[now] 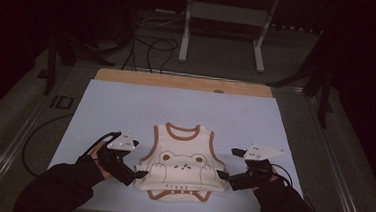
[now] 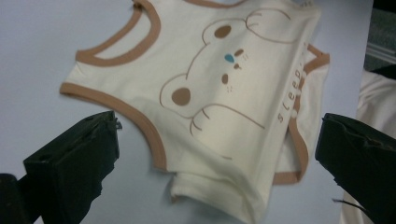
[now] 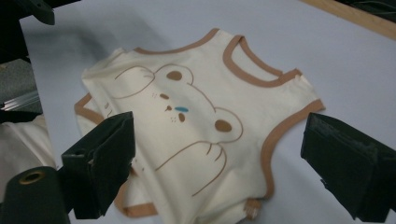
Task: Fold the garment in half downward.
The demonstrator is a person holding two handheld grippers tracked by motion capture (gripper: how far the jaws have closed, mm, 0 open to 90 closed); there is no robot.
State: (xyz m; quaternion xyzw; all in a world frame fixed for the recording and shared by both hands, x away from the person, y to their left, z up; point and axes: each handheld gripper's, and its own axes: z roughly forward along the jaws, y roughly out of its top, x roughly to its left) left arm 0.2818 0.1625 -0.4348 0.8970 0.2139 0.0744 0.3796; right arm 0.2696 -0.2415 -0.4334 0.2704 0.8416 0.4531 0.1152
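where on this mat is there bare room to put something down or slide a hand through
The widest free patch is the blue mat between the cream bear vest and the wooden table edge. Bare strips also run outside each gripper, toward the mat's left and right edges. It is crowded near the front, where the open left gripper and open right gripper flank the vest.

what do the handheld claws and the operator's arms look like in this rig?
Both claws are black. The left claw and right claw each carry a pale grey three-cornered plate with small dots on top. Each gripper view shows two thick, blocky black jaws with squared ends. A thin black cable loops from the right one. The person's sleeves are dark and long, reaching the wrists.
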